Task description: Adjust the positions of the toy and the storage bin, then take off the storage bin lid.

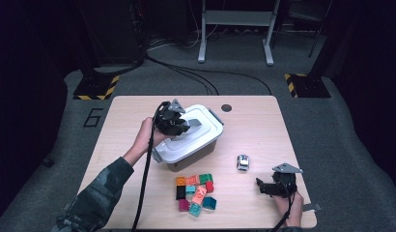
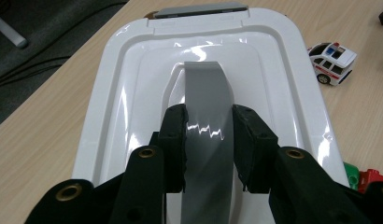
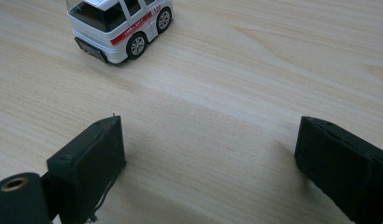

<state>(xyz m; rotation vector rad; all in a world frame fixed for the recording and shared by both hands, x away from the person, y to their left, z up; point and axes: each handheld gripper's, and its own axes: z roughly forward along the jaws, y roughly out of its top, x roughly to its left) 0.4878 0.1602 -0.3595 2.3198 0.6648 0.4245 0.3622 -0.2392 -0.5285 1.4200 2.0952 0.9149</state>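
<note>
Grey handle (image 2: 206,116) of the white box (image 1: 189,140) pinched in my left claw (image 2: 209,140).

I hold the handle across its width, pads pressing both edges, probably because the strap is the one raised part of the smooth lid (image 2: 133,93) that gives a firm hold for lifting or steadying the box. The box sits at about eleven o'clock from the middle of the wooden surface (image 1: 254,116), with bare wood beyond it toward twelve and two. My right claw (image 3: 208,163) rests wide apart and empty on the wood near the five o'clock corner, close to the edge. The toy ambulance (image 3: 117,25) stands just ahead of it, and the coloured blocks (image 1: 195,192) crowd the six o'clock side of the box, so I judge free room lies mostly toward one o'clock.
</note>
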